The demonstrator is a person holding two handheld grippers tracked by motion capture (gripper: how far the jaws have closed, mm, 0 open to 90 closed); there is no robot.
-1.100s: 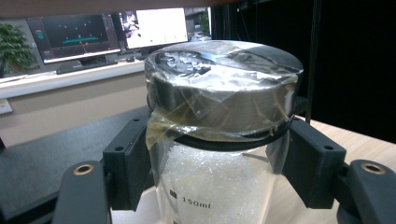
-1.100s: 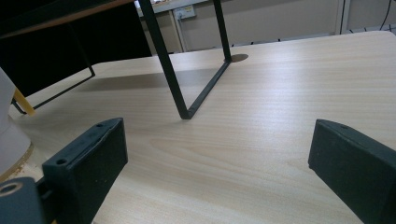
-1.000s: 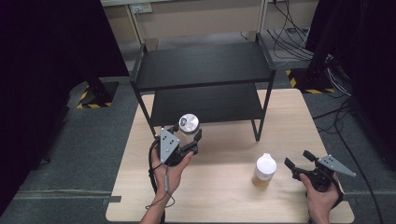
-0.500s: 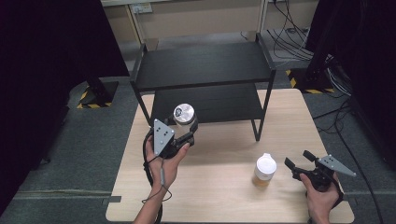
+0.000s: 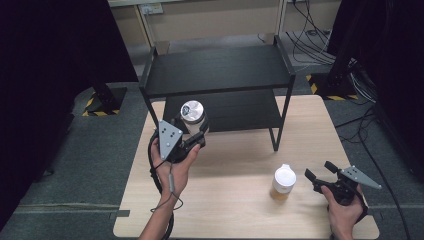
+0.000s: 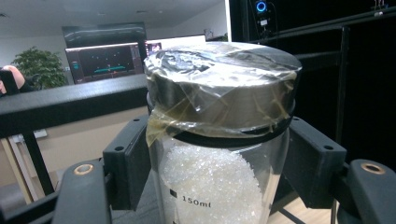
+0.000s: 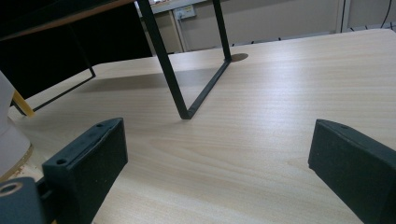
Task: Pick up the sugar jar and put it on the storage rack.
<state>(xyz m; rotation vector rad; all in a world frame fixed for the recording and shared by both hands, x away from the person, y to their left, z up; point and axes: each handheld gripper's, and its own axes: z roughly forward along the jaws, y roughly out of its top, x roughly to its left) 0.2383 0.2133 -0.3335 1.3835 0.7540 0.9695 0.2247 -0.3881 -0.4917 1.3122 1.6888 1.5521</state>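
A glass jar (image 5: pixel 193 116) with a silver lid wrapped in clear film holds white granules (image 6: pixel 212 179). My left gripper (image 5: pixel 196 134) is shut on the jar, lifted above the table in front of the black shelf rack (image 5: pixel 220 75). In the left gripper view both pads clamp the glass just under the lid (image 6: pixel 222 88). My right gripper (image 5: pixel 320 172) rests open at the table's right front, nothing between its jaws. A second jar (image 5: pixel 283 181) with a white lid and amber contents stands on the table just left of it.
The wooden table (image 5: pixel 235 210) carries the two-tier black rack at its far side. One rack leg (image 7: pixel 168 70) stands on the wood ahead of my right gripper. Cables lie on the floor at the far right (image 5: pixel 320 40).
My left gripper has lifted the jar up and toward the rack's lower tier. The right gripper and the white-lidded jar have stayed put.
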